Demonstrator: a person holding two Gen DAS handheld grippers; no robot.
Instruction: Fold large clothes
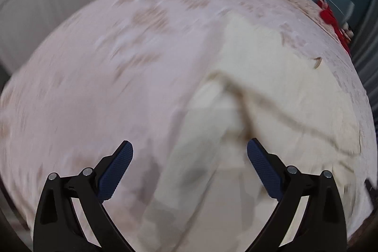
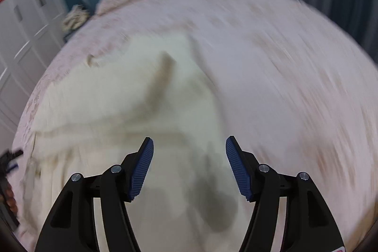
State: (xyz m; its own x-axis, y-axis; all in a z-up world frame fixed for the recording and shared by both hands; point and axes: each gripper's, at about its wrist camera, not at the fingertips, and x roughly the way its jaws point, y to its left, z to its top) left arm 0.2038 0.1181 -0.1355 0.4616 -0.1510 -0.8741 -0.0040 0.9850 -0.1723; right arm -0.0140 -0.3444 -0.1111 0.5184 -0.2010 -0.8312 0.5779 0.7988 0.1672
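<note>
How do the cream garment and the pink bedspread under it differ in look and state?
The cream garment is plain, while the pink bedspread carries a faint brownish pattern. The cream garment lies creased, with folds and raised ridges; the pink bedspread is spread flat and smooth. The cream garment covers only part of the bed; the pink bedspread spans it. Both are pale fabrics, blurred here.

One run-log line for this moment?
left tongs: open, empty | right tongs: open, empty | cream garment: on pink bedspread, released | frames blurred

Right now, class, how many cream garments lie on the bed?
1: the cream garment lies spread on the pink bedcover, under both open grippers. More may be hidden beyond the frame.
</note>
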